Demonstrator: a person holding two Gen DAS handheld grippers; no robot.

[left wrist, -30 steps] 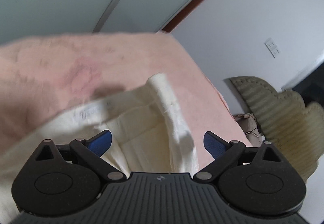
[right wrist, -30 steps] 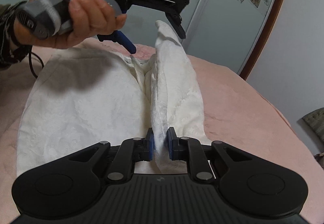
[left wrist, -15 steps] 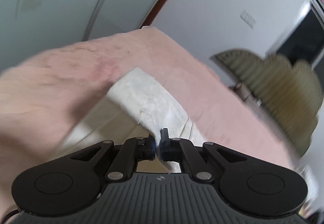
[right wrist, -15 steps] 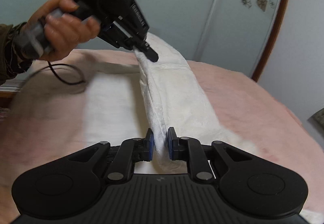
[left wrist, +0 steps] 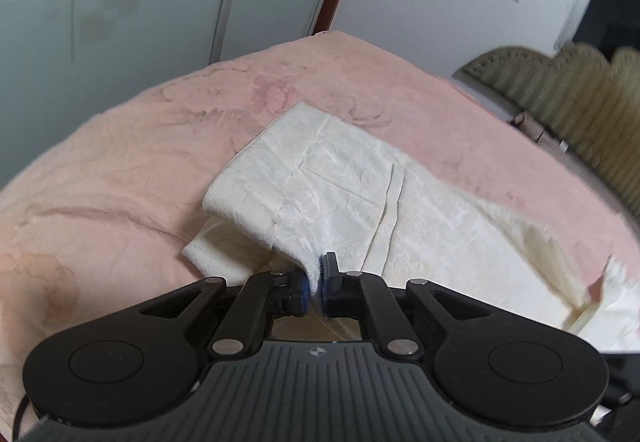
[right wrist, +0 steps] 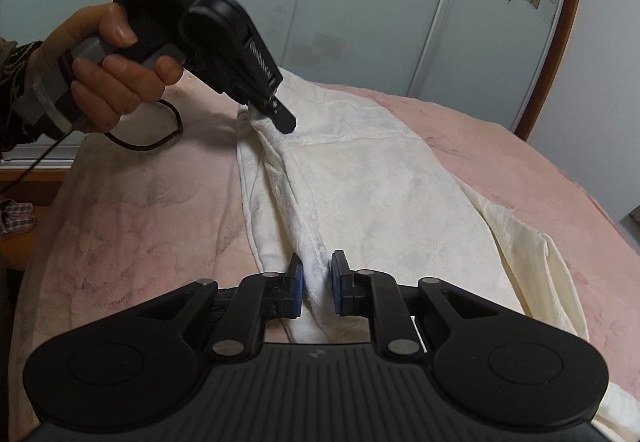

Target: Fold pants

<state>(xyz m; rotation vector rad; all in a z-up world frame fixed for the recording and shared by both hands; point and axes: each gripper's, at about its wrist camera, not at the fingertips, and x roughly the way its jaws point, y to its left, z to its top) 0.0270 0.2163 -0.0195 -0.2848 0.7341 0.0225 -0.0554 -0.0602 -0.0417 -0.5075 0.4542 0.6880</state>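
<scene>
Pink bedspread (right wrist: pixel 120 234): cream pants (right wrist: pixel 360 182) held taut, mid-fold.
Right gripper (right wrist: pixel 317 282) pinches the pants at 6 o'clock; left gripper (left wrist: pixel 316 280), jaws easing apart on pinched cloth, risks dropping it.

Left gripper (left wrist: pixel 315 279) clamped the pants (left wrist: pixel 340 182) — folded them across rightward.

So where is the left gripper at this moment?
In the right wrist view the left gripper is upper left, pinching the far end of the cream pants above the pink bedspread.
</scene>
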